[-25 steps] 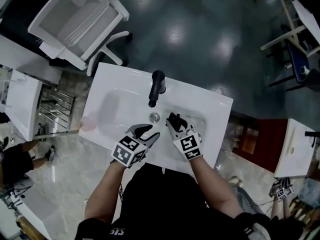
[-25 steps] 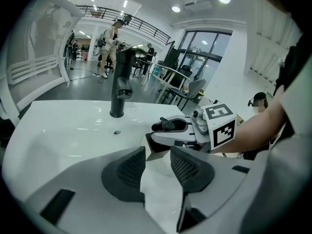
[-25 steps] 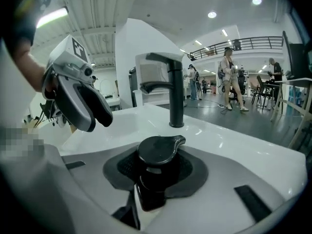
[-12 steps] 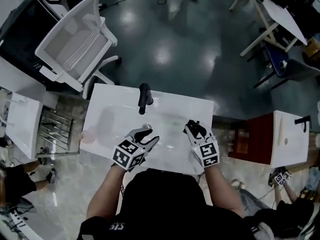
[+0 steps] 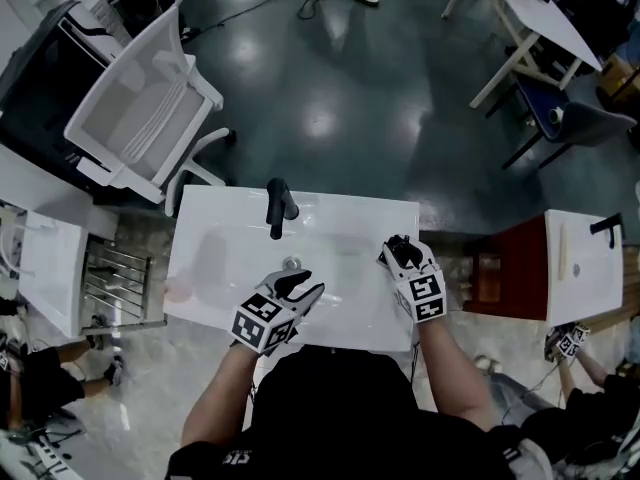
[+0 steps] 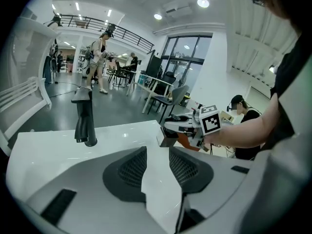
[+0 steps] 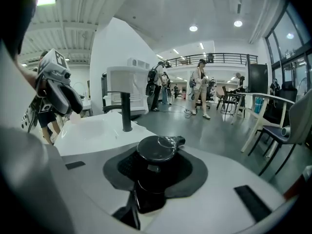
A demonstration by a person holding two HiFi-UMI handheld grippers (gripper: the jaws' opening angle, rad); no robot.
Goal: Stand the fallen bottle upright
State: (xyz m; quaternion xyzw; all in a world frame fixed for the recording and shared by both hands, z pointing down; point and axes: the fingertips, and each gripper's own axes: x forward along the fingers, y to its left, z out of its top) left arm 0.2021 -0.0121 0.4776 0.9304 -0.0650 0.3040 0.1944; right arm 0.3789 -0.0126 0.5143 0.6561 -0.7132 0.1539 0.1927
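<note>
Right fingers [image 7: 193,174] grip the black bottle [image 7: 156,152], cap uppermost, by the sink's [image 5: 210,258] right edge, apparently to set it down standing there, while the left fingers [image 6: 129,168], having just closed a little, are apart with nothing between them.

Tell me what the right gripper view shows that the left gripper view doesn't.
Only the right gripper view: the black bottle clamped in the right gripper's jaws, and the left gripper off to one side. Only the left gripper view: the left gripper's own jaws, apart and just been closing, with nothing between them, and the right gripper's marker cube. Both: the black faucet and the white basin.
</note>
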